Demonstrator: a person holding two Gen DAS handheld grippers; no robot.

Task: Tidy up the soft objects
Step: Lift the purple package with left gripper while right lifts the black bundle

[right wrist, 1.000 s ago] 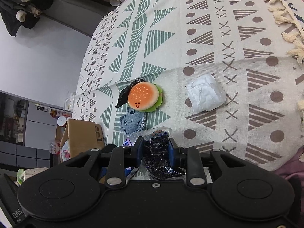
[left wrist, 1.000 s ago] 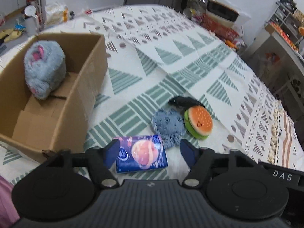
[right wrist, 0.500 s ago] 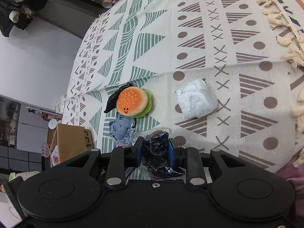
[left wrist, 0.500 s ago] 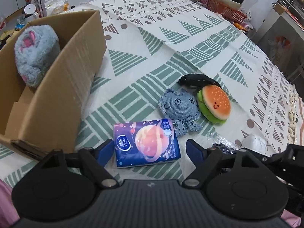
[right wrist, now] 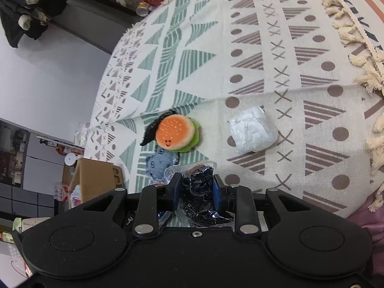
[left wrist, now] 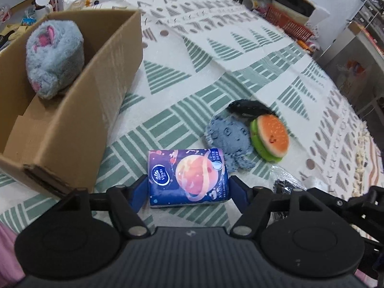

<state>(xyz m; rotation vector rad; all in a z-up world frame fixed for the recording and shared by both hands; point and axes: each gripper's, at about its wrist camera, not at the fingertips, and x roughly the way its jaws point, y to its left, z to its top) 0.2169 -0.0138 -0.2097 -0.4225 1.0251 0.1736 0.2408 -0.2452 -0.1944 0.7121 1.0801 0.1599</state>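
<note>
**Left straddling tissue pack, right clamping foil bag**

Left hand-held gripper [left wrist: 188, 189] is sitting with fingers spread wide, bracketing the blue tissue pack [left wrist: 188, 176] lying on the patterned cloth [left wrist: 168, 76]; pad contact not clear. Right hand-held gripper [right wrist: 195, 188] is squeezing a crinkly dark foil bag [right wrist: 199, 192] between its fingers. Just beyond the tissue pack: denim plush [left wrist: 229, 141], touching the burger plush [left wrist: 270, 139], with a black soft item [left wrist: 248, 108] behind both. White wrapped bundle [right wrist: 253, 129] is lying right of the burger plush. Cardboard box [left wrist: 96, 100] is standing left of the tissue pack, holding a fluffy blue plush [left wrist: 54, 57].
</note>
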